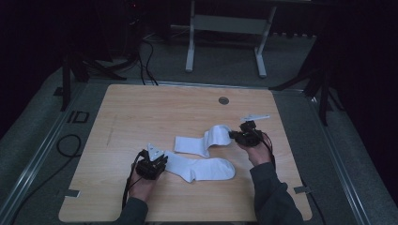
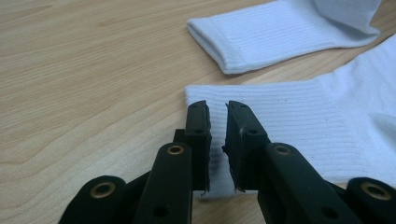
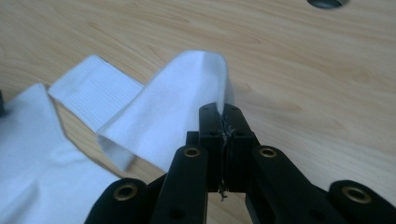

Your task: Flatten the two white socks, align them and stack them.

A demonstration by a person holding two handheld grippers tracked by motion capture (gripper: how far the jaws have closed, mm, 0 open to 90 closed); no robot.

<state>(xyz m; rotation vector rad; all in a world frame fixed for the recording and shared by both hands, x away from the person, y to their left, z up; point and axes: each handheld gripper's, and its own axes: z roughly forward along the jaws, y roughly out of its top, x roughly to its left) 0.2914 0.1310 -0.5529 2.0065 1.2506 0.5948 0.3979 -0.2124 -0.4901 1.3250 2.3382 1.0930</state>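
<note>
Two white socks are laid on a wooden table (image 1: pixel 141 108), one close to the person and one a little farther off. The near sock (image 1: pixel 201 169) is spread flat, its ribbed cuff pointing toward the left claw (image 1: pixel 162 159). In the left gripper view, that claw (image 2: pixel 218 114) is seen with its jaws slightly parted, a narrow gap between the pads, and the tips are held over the cuff edge of the near sock (image 2: pixel 299 121); whether the pads touch the cloth cannot be told. The left hand (image 1: pixel 141 187) is placed at the near edge of the table. Beyond, the far sock (image 1: pixel 199 143) is laid with its cuff flat and its toe end lifted off the wood. In the right gripper view, the right claw (image 3: pixel 224 112) is pressed together on the raised toe end of the far sock (image 3: pixel 168 107), a thin fold of cloth being pinched between the jaws. Farther back, a round hole (image 1: pixel 224 100) is set in the tabletop, and a white desk frame (image 1: pixel 225 28) is seen on the floor behind.
</note>
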